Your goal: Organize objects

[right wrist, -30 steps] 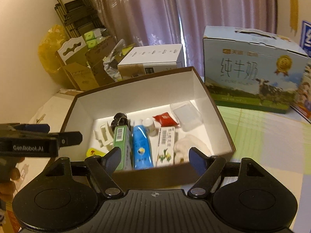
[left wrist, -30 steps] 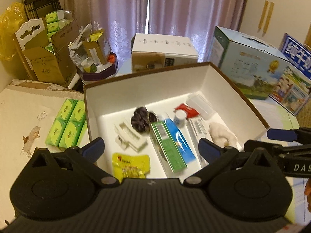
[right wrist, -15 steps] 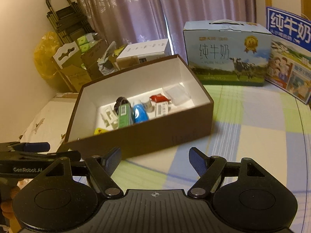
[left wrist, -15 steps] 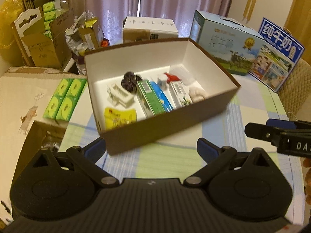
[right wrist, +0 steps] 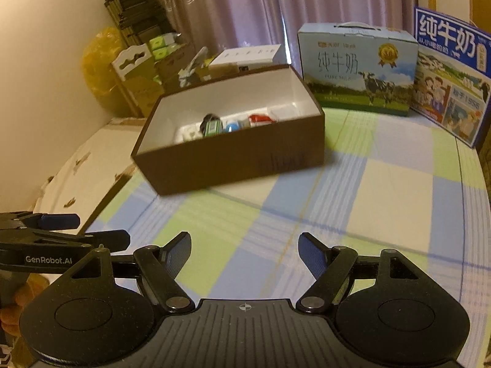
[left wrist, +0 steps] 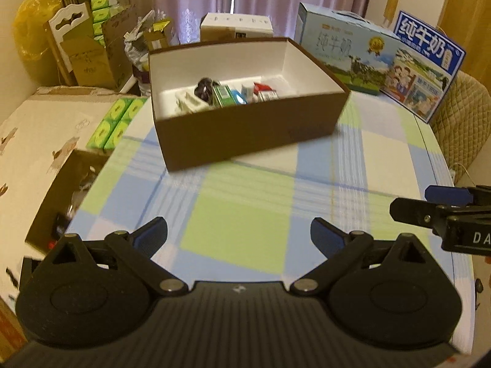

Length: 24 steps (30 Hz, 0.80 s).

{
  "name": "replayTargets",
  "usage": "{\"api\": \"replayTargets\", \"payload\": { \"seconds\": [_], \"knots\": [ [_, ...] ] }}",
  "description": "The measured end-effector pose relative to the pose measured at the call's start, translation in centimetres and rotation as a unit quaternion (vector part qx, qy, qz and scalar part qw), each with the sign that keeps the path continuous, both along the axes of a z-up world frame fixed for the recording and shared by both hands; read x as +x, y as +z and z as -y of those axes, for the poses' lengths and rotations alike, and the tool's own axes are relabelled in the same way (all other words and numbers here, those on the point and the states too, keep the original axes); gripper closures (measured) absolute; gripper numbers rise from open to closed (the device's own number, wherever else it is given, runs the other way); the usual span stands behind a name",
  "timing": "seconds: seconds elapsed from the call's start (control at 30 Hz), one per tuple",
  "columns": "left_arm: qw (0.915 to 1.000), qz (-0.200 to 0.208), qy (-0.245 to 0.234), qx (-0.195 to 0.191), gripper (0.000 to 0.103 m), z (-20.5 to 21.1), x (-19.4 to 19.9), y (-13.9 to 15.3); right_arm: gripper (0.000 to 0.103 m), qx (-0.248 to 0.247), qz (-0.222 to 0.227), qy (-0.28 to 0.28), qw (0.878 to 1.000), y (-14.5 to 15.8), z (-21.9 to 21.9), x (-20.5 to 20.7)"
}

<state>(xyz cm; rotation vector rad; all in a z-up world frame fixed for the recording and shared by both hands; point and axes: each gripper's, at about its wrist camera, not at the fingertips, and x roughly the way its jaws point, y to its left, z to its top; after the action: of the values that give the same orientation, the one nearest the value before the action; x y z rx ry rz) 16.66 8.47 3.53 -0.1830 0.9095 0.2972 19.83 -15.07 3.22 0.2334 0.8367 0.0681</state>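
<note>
A brown open box with a white inside stands on the checked tablecloth, also in the right wrist view. Inside it lie several small items: a green carton, a blue tube, a red packet, a dark bundle and white plastic pieces. My left gripper is open and empty, well back from the box over the cloth. My right gripper is open and empty, also back from the box. Each gripper shows at the edge of the other's view.
Two milk cartons stand behind and right of the box. A white box sits behind it. Green tissue packs lie left of the table. Cardboard boxes and a yellow bag crowd the far left.
Both grippers have pulled back and away from the box, which now looks smaller and farther off. More tablecloth shows in front of them. Both stay open and empty.
</note>
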Motion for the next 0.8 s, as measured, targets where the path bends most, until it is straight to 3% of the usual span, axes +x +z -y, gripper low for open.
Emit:
{"api": "replayTargets", "payload": {
  "seconds": [0.37, 0.8],
  "knots": [
    [0.9998, -0.018, 0.007, -0.003, 0.005, 6.4, -4.8, -1.1, 0.029, 0.008, -0.009, 0.022, 1.000, -1.0, 1.2, -7.4],
    [0.9999, -0.006, 0.014, 0.006, 0.005, 8.8, -6.8, -0.7, 0.029, 0.005, -0.003, 0.030, 1.000, -1.2, 2.2, -10.6]
  ]
}}
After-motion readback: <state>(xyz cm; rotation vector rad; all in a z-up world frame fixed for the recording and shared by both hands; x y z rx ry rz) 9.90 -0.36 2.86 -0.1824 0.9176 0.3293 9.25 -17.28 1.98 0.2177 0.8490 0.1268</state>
